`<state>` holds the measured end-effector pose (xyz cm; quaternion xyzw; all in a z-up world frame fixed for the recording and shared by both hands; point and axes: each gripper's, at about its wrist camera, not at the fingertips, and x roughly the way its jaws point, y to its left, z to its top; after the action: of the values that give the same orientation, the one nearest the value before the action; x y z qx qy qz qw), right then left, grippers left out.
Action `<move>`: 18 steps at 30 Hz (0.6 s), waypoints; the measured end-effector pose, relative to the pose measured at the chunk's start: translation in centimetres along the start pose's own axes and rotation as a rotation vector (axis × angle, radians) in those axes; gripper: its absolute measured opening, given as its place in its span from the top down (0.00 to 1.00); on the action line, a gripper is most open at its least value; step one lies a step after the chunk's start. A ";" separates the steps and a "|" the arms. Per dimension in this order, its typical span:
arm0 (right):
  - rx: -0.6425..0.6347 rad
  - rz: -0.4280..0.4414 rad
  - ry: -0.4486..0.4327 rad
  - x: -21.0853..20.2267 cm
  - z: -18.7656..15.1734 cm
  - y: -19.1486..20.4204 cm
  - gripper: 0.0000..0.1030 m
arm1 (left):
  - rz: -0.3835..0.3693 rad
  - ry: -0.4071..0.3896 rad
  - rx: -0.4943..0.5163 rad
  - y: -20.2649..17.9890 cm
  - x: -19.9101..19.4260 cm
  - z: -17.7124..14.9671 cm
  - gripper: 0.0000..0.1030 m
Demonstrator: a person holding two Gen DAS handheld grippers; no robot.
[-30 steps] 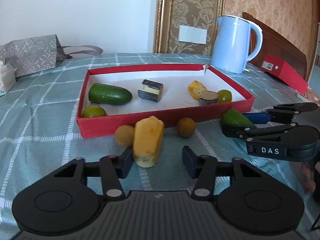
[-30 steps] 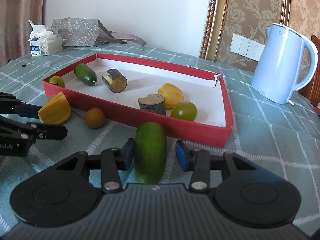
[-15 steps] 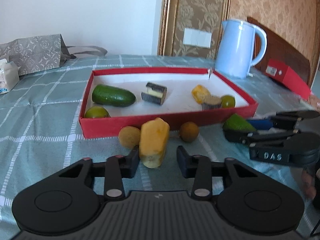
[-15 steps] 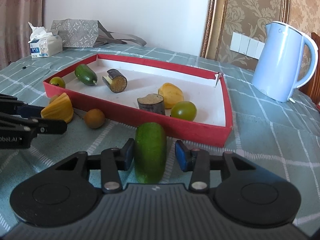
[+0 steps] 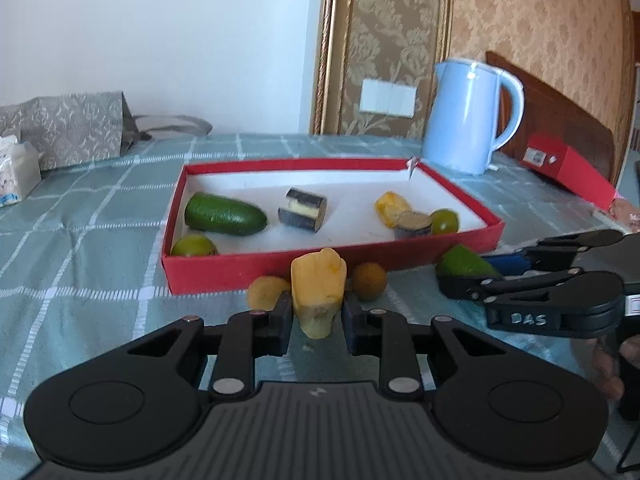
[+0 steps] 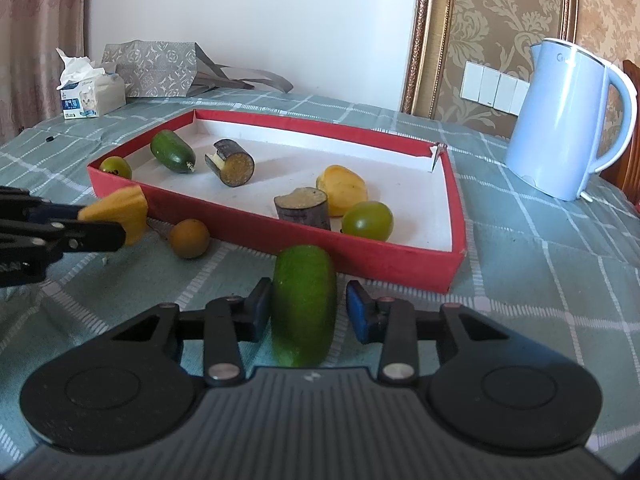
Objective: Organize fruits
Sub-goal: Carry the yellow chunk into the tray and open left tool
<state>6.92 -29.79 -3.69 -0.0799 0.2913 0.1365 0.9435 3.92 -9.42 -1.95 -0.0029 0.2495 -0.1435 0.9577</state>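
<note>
The only clear writing is "DAS" in white on the side of the right gripper [image 5: 472, 274] as the left camera sees it. The tissue box [image 6: 90, 94] at ten o'clock carries print too small to read, and the blue kettle [image 6: 564, 120] bears a faint mark that cannot be made out.

The left gripper [image 5: 316, 316] is clamped on a yellow fruit chunk [image 5: 318, 290], pale and ridged, just in front of the red tray [image 5: 280, 266]. It partly hides one of two small brown round fruits [image 5: 369, 281] beside it.

The right gripper's jaws are closing on a long green fruit [image 6: 304, 300] with speckled skin. The left pad touches it; a sliver of cloth shows at the right pad. It lies on the checked tablecloth [image 6: 540, 280] just before the tray's near wall, its near end hidden by the gripper body.

Inside the tray lie another green fruit [image 6: 173, 152], two dark cut cylinders [image 6: 234, 162], a yellow piece [image 6: 344, 188] and two small green round fruits [image 6: 368, 220].
</note>
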 end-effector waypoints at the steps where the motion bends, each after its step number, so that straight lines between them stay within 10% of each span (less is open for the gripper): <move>1: 0.000 0.000 0.000 0.0 0.0 0.0 0.65 | -0.007 -0.012 0.001 0.0 -0.3 0.1 0.76; 18: -0.006 -0.003 0.000 0.0 0.0 0.0 0.65 | -0.016 -0.068 -0.062 1.7 0.8 3.8 0.76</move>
<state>6.95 -29.76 -3.71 -0.0830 0.2907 0.1359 0.9435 6.92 -8.23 0.86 -0.0396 0.2211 -0.1433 0.9638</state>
